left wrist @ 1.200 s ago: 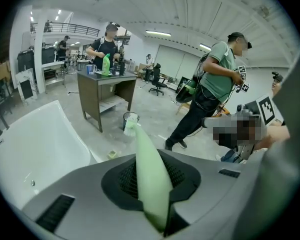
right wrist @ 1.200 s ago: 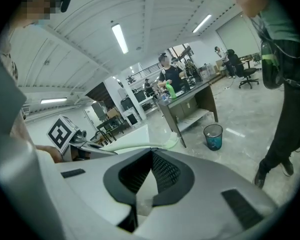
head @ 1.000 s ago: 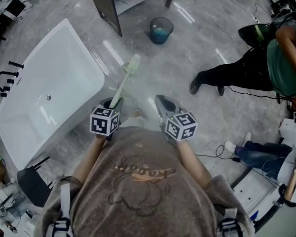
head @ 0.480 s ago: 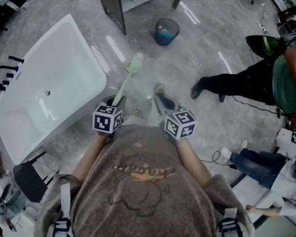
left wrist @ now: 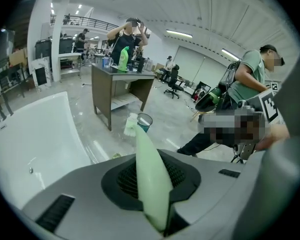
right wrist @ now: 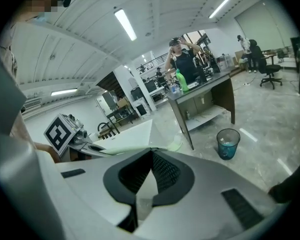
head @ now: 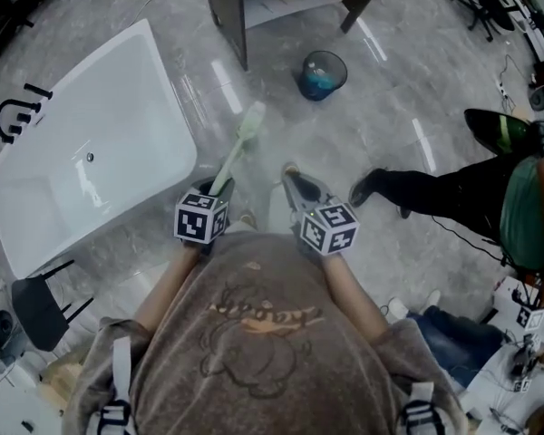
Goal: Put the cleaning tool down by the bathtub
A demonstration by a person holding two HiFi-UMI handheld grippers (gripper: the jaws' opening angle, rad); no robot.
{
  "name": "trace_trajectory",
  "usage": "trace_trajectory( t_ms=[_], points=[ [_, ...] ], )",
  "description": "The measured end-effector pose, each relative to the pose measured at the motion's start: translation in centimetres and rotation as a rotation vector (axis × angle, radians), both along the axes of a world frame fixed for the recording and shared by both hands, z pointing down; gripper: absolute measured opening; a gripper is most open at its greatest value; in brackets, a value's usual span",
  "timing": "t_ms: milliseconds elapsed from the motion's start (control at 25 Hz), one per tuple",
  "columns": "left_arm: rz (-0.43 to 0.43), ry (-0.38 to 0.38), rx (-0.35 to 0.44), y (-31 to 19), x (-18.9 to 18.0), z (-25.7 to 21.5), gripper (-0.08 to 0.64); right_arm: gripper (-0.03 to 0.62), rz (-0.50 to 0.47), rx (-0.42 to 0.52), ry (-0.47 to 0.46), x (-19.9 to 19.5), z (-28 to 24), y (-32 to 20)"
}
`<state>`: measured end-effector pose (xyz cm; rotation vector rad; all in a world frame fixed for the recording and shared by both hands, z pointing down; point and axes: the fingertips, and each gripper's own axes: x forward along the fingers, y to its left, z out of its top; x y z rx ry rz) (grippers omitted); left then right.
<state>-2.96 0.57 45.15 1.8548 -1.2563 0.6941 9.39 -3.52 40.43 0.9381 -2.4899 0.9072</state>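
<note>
My left gripper (head: 216,187) is shut on the handle of a pale green cleaning brush (head: 238,145). The brush slants up and away over the grey floor, just right of the white bathtub (head: 91,152). In the left gripper view the green handle (left wrist: 151,179) is clamped between the jaws. Its white bristle head (left wrist: 130,126) points toward the tub (left wrist: 35,149), which lies to the left. My right gripper (head: 295,181) hovers beside the left one, shut with nothing in it (right wrist: 150,156).
A blue bin (head: 322,73) stands on the floor beyond the brush, near a dark table (head: 227,7). A person in dark trousers (head: 453,193) stands at the right, with cables on the floor. A black chair (head: 36,306) sits by the tub's near end, and black taps (head: 14,116) at its left.
The head view has drifted: tub, bin and table slid slightly down and right in the frame, and the person at the right moved closer. Both grippers keep their pose and the brush stays clamped.
</note>
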Motion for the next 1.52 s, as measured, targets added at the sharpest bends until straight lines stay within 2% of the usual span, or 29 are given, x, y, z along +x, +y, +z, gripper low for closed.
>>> trace_trajectory(
  t_ms=[280,600,1000,1240,1520],
  points=[
    [-0.078,0.011,-0.023,-3.2,0.4,1.6,0.069,-0.002,-0.071,-0.014,0.026,-0.3,1.5,-4.5],
    [-0.166,0.023,-0.076,-6.4,-0.4,6.2,0.069,-0.002,-0.151,-0.031,0.063,-2.0,5.2,-8.6],
    [-0.313,0.069,-0.166,-9.2,-0.7,16.2,0.069,-0.002,-0.284,-0.074,0.119,-3.4,13.8,-11.7],
    [-0.413,0.106,-0.225,-10.4,-1.1,20.8,0.069,-0.002,-0.312,-0.101,0.135,-3.6,17.9,-13.6],
    [-0.472,0.103,-0.273,-11.6,-1.1,26.3,0.069,-0.002,-0.308,-0.140,0.150,-3.1,23.8,-16.0]
  ],
)
